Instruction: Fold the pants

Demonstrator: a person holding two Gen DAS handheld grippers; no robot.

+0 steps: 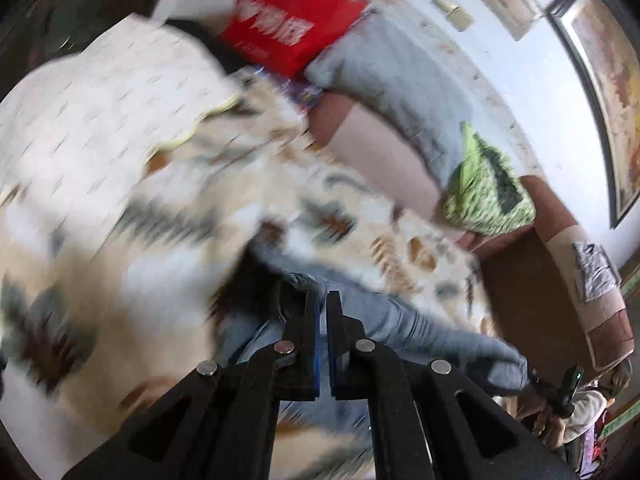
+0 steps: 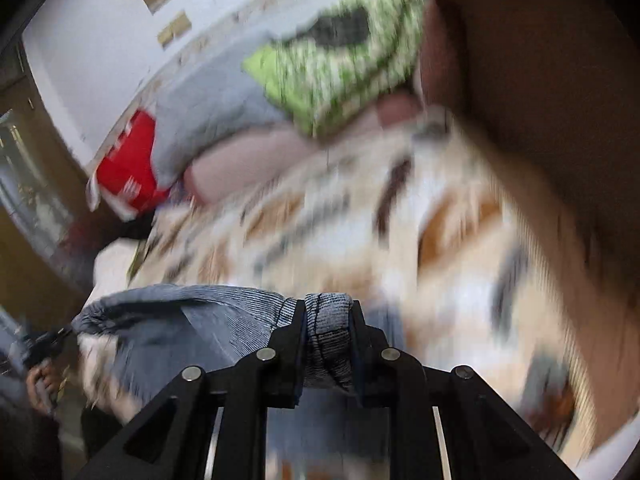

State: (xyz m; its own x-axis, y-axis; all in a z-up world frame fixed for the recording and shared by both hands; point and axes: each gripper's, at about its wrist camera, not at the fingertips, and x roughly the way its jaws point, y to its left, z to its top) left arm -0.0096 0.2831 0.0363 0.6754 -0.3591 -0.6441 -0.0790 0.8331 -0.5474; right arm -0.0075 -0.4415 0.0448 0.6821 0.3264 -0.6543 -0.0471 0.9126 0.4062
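Observation:
Grey-blue pants [image 1: 404, 324] hang stretched between my two grippers above a leaf-patterned bed cover [image 1: 120, 248]. My left gripper [image 1: 323, 300] is nearly closed, with the pants' fabric right at its tips; the view is blurred. In the right wrist view my right gripper [image 2: 327, 312] is shut on a bunched ribbed edge of the pants [image 2: 329, 344], and the cloth [image 2: 168, 312] runs off to the left toward the other gripper [image 2: 44, 344].
A grey pillow [image 1: 392, 84], a green patterned pillow [image 1: 488, 192] and a red bag [image 1: 296, 20] lie at the head of the bed. A brown headboard [image 1: 560, 288] and framed pictures [image 1: 608, 92] are on the right. A white patterned sheet [image 1: 104, 92] lies at left.

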